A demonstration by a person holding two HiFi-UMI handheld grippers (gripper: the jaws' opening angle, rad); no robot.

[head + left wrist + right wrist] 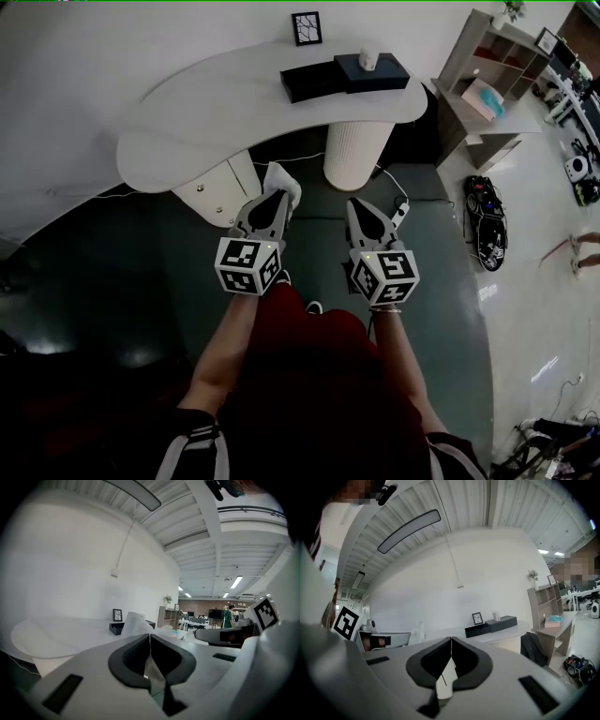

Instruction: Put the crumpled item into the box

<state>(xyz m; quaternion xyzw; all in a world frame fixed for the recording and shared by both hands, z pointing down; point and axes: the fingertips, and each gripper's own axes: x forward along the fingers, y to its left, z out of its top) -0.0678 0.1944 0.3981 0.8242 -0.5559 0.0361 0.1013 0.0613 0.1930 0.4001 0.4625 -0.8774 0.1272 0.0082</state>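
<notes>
Our left fingers [129, 656] pinch the paper [280, 180]; our right fingers [466, 660] press together, empty. Ahead, the table [187, 131] carries the box [314, 82], a frame [307, 27] behind it. We can't see inside the box.

Office: curved desk [216, 112], shelving [502, 52].

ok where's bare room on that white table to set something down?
The white table is bare across its left lobe and middle, from near edge to far edge, up to the black box. The right end is crowded: black box, second dark box carrying a small white object, framed picture behind. Left gripper holds the crumpled item.
</notes>
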